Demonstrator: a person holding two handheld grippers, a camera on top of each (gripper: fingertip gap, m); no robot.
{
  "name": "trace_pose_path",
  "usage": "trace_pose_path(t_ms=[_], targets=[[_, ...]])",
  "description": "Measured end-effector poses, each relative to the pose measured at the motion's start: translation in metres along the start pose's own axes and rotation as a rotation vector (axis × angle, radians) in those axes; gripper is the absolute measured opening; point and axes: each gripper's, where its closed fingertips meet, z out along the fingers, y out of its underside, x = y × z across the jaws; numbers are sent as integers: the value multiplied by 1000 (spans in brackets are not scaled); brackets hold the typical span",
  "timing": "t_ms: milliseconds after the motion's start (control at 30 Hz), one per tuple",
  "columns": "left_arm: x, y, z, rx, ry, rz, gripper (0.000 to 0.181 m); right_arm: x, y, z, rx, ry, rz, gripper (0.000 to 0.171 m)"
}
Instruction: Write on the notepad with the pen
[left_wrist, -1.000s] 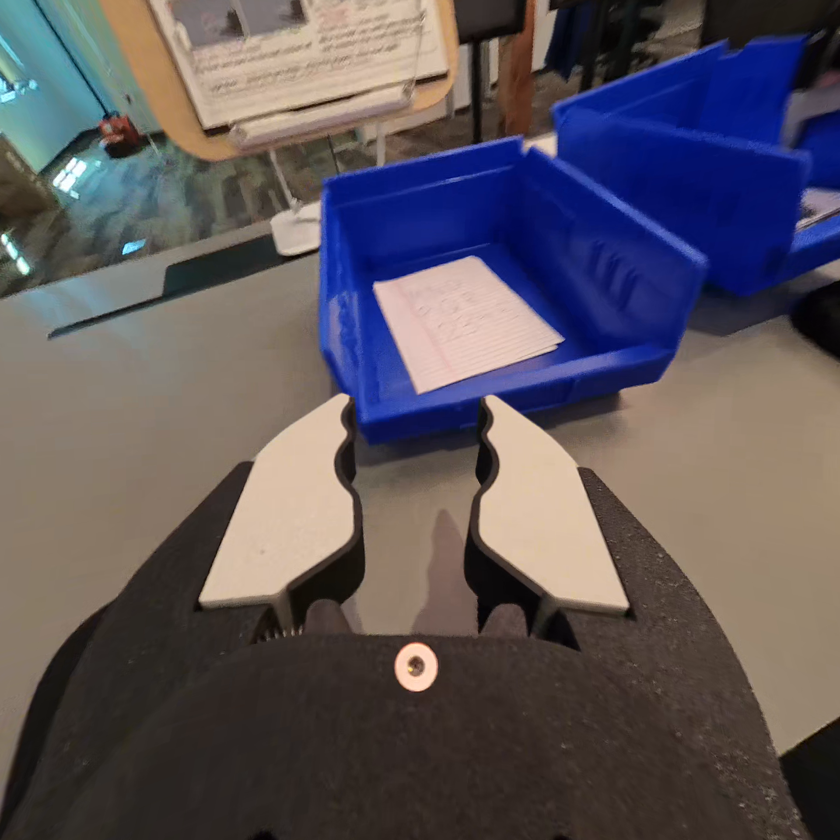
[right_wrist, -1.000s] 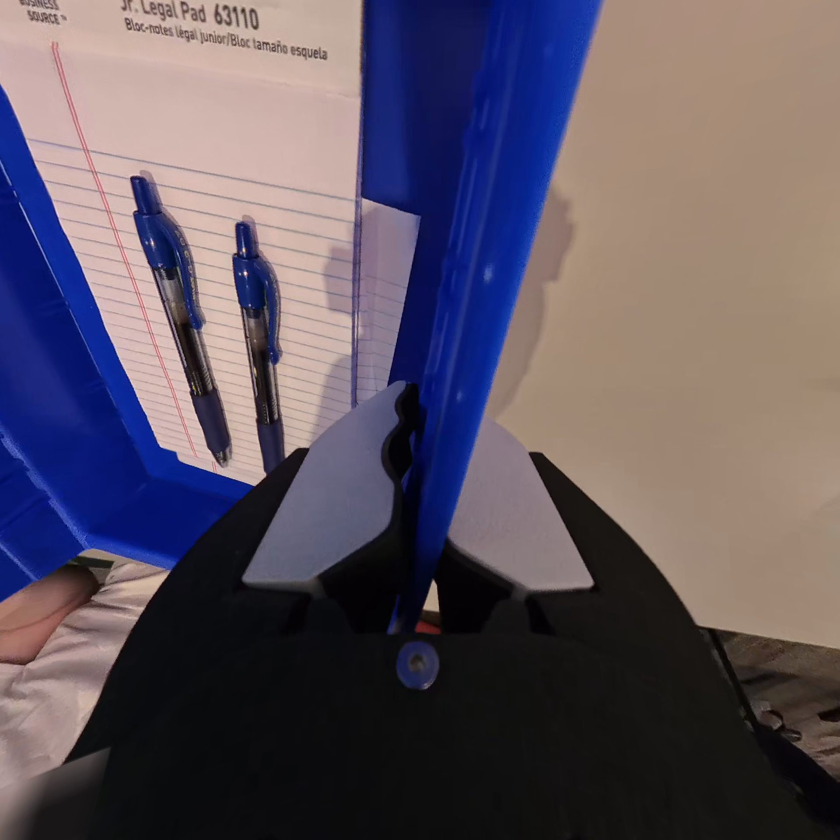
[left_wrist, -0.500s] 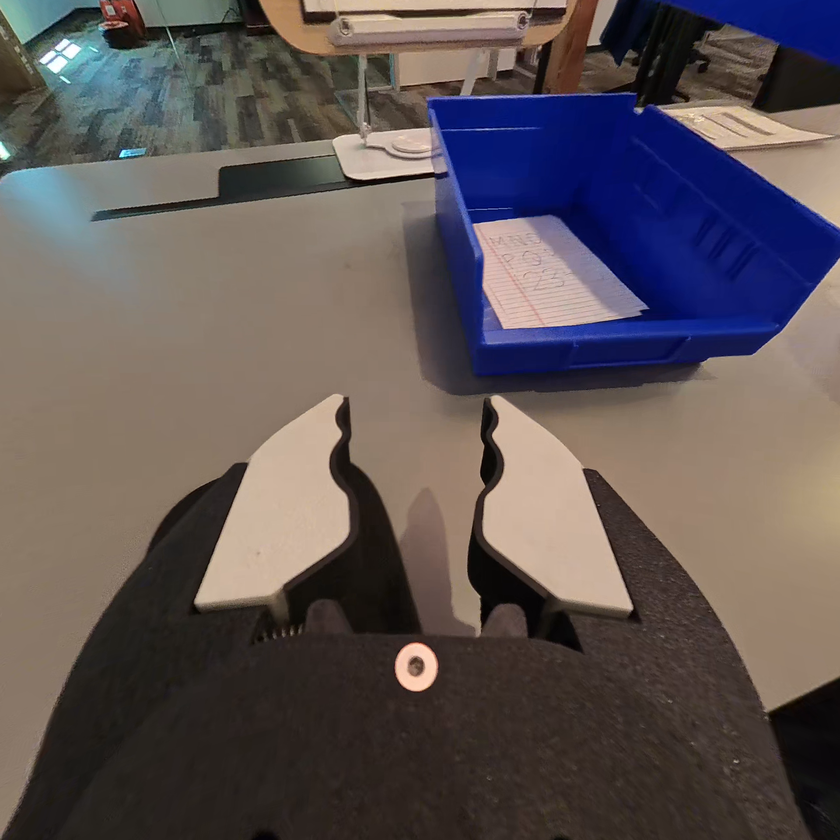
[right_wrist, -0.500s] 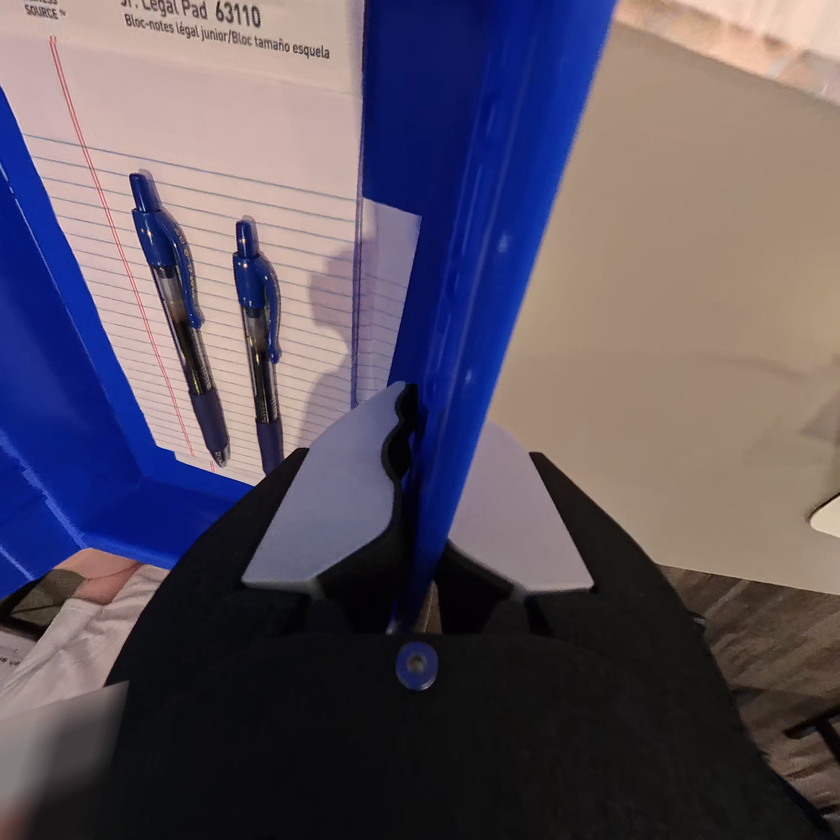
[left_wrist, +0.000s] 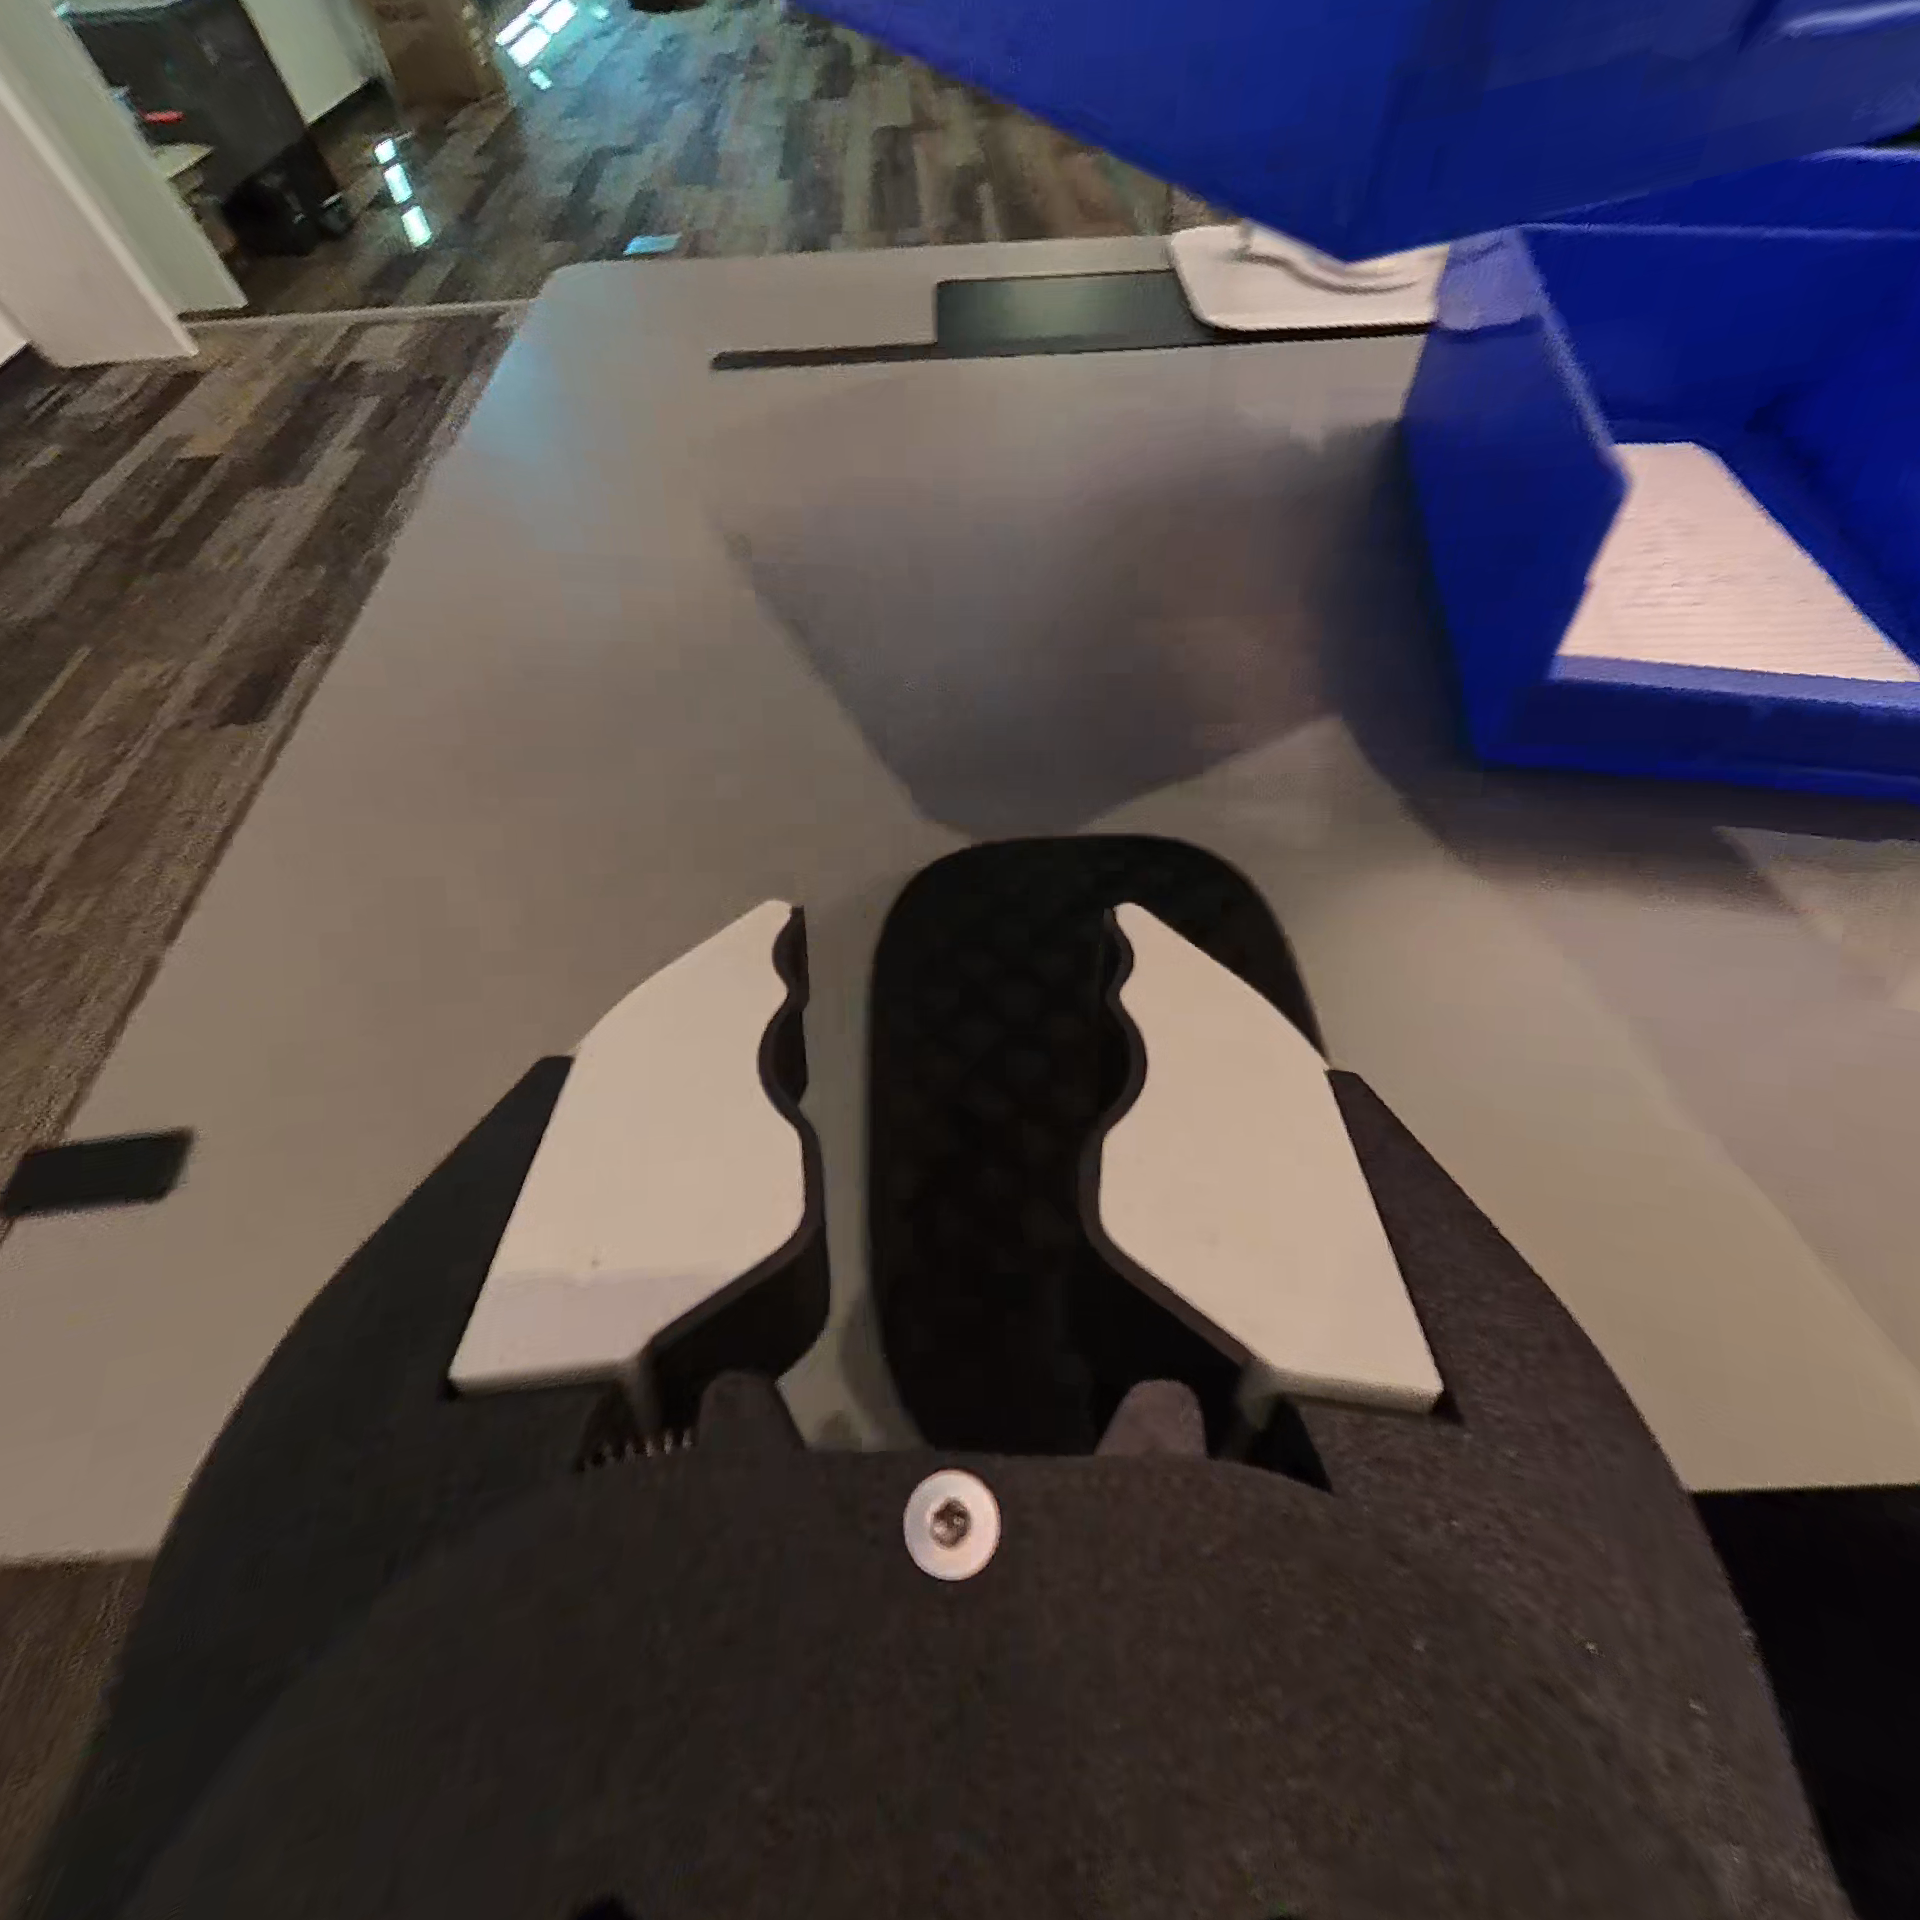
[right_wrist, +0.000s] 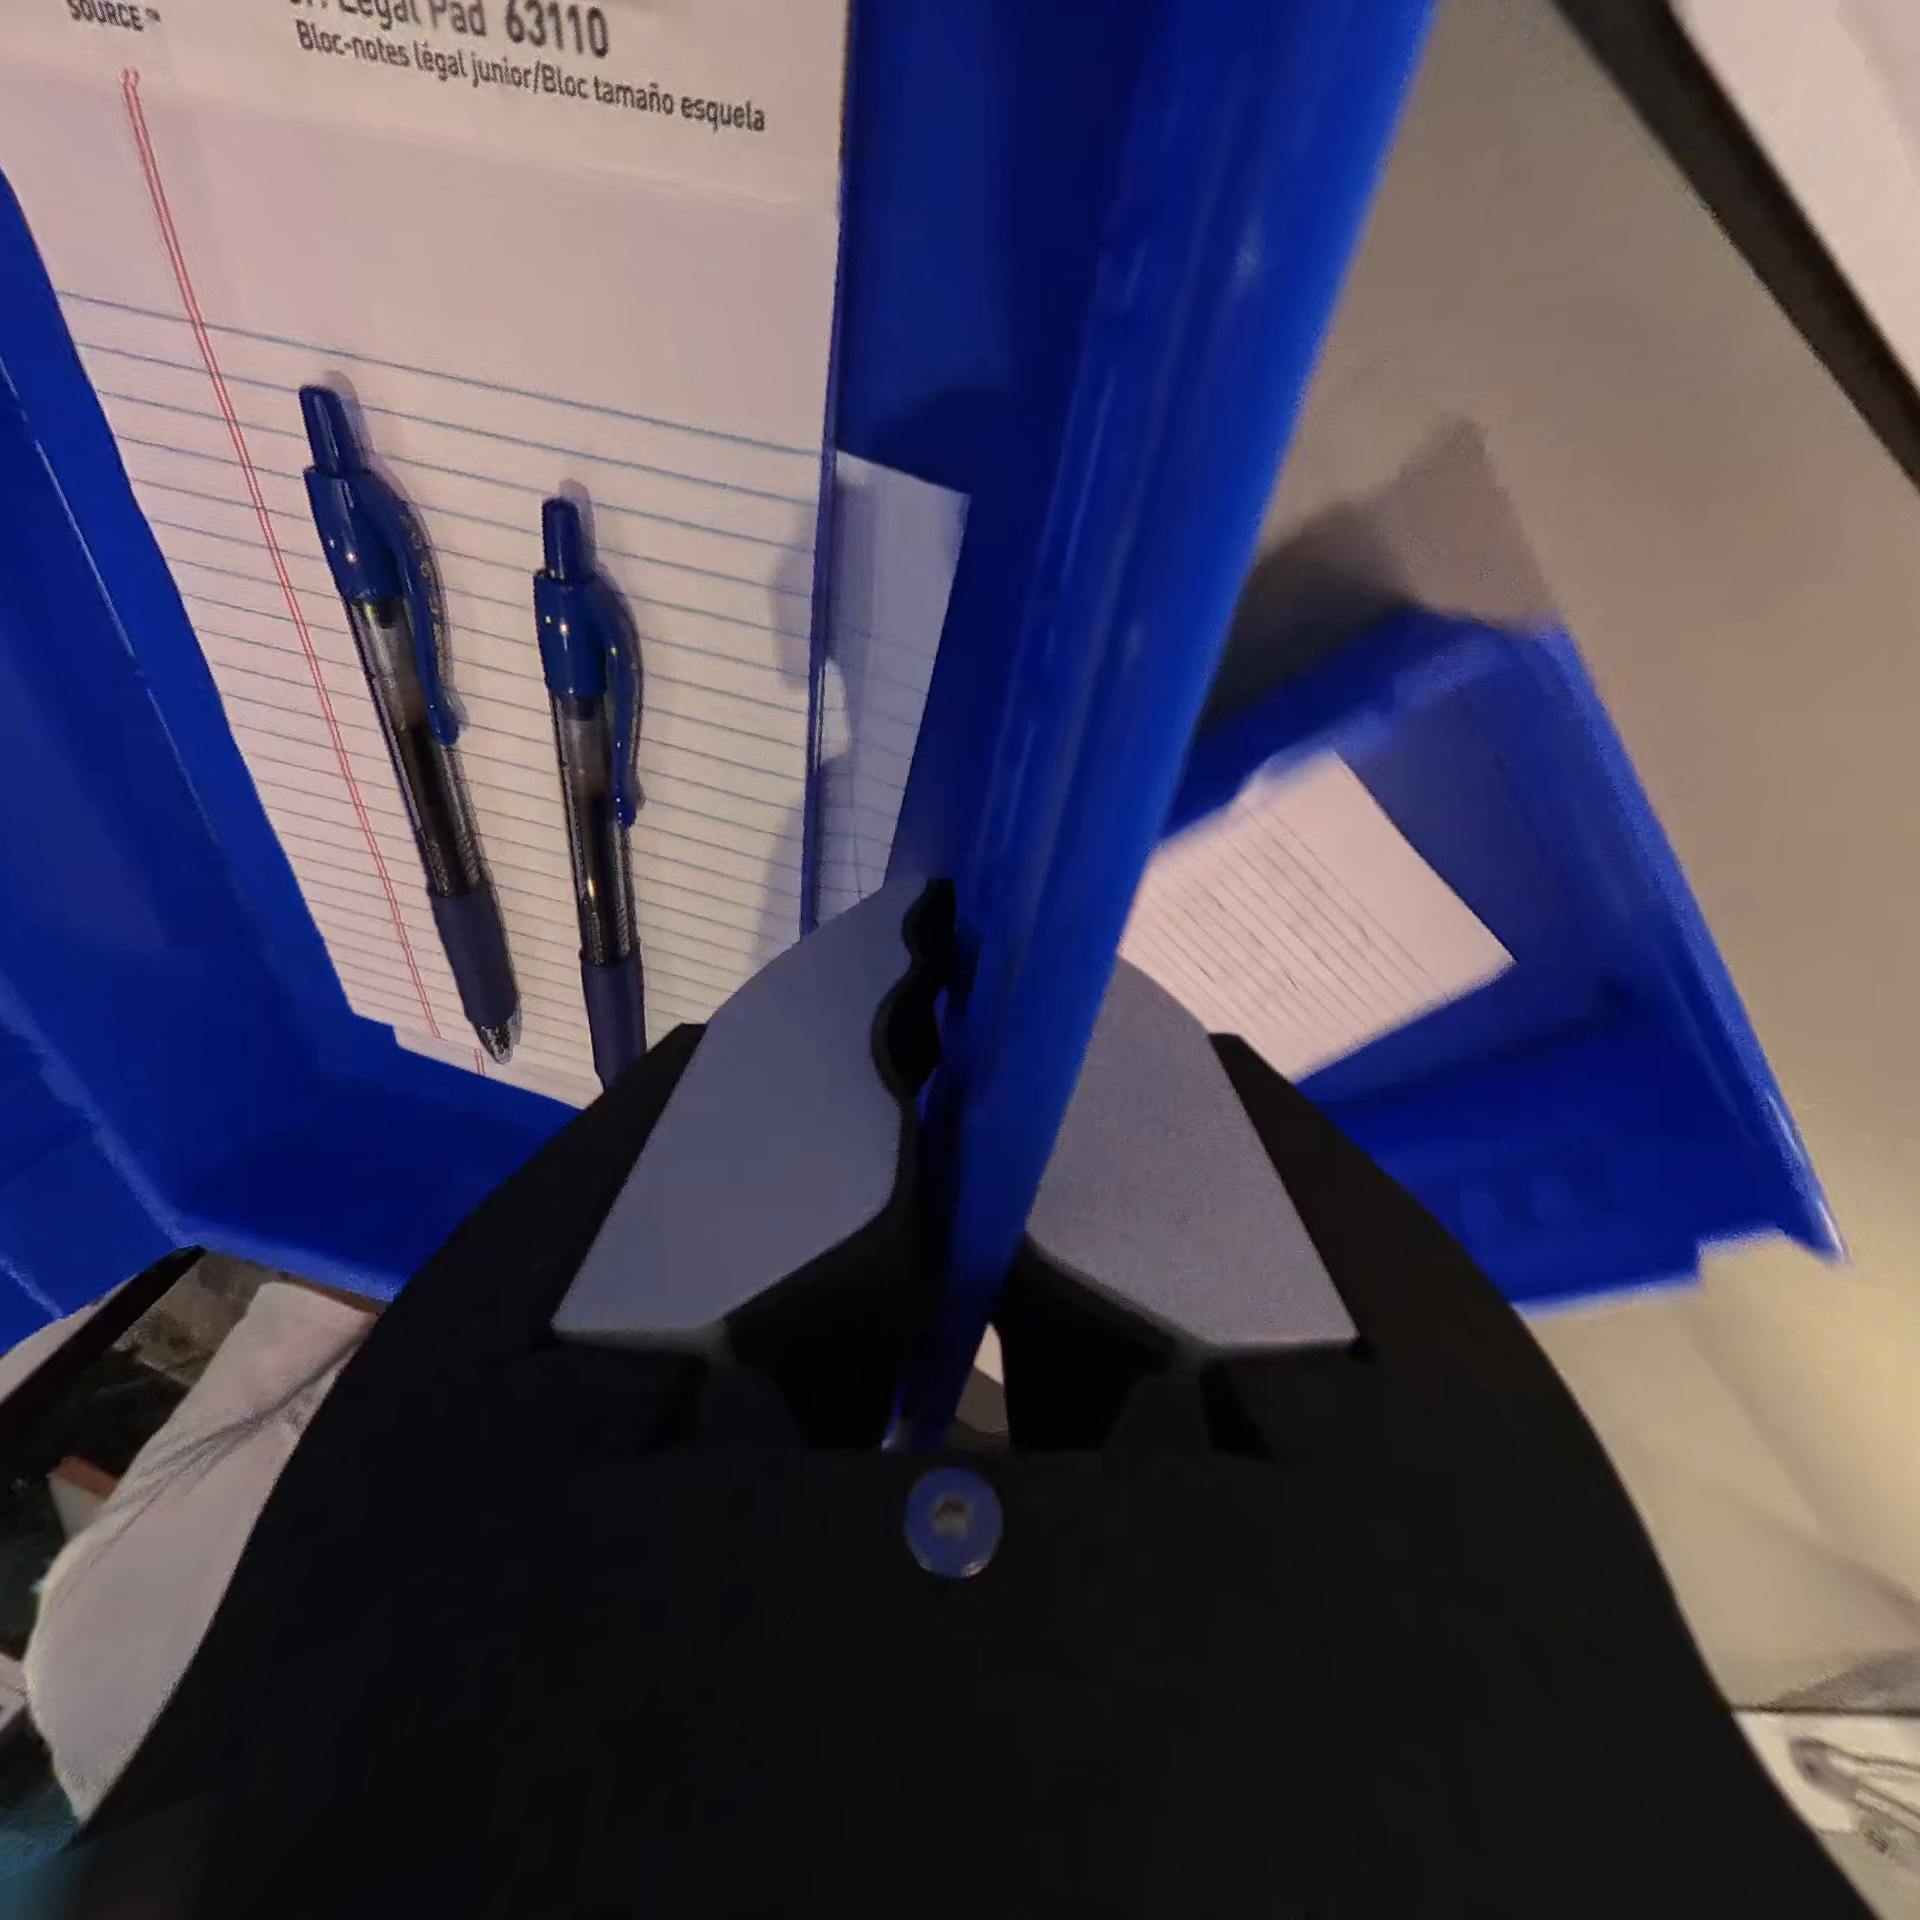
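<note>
Office: grey desk (left_wrist: 623, 727), carpet tiles (left_wrist: 156, 623)

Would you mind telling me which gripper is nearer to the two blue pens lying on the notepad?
Right. The right gripper is shut on the wall of the blue bin holding the pens on the notepad. The left gripper is open over the grey table, apart from them.

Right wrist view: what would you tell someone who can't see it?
The right hand-held gripper is shut on the wall of a blue bin. Inside it, two blue pens lie on a lined notepad. Another blue bin holds paper.
</note>
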Motion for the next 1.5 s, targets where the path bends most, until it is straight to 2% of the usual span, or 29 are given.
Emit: trace_pose_path(t_ms=[133, 267, 433, 567, 700, 900, 1000, 1100, 1167, 1267, 1400, 1500], targets=[[-37, 14, -16, -14, -89, -44, 51, -66, -55, 47, -29, 7, -121, 5], [-65, 23, -24, -38, -158, -80, 51, -104, -91, 96, -39, -23, -160, 4], [-80, 20, -21, -47, -175, -85, 52, -108, -113, 146, -46, -1, -134, 4], [-82, 20, -15, -58, -173, -65, 52, -100, -114, 172, -83, 17, -106, 4], [-80, 26, -7, -76, -149, -81, 52, -96, -123, 178, -36, 14, -65, 4], [-72, 24, 4, -72, -131, -81, 54, -97, -127, 174, -5, 56, -149, 8], [-73, 12, 11, -42, -144, -72, 57, -95, -142, 151, 136, 92, -200, 22], [-79, -1, 23, -23, -170, -45, 53, -85, -145, 110, 221, 279, -362, 45], [-85, -11, 36, -30, -180, -53, 55, -85, -141, 75, 312, 400, -488, 50], [-97, -32, 57, -12, -206, -85, 57, -96, -105, 35, 464, 435, -625, 55], [-104, -49, 85, -21, -252, -94, 60, -83, -15, 15, 537, 430, -723, 55], [-105, -49, 104, -55, -293, -70, 61, -52, 54, 4, 593, 407, -709, 52]])
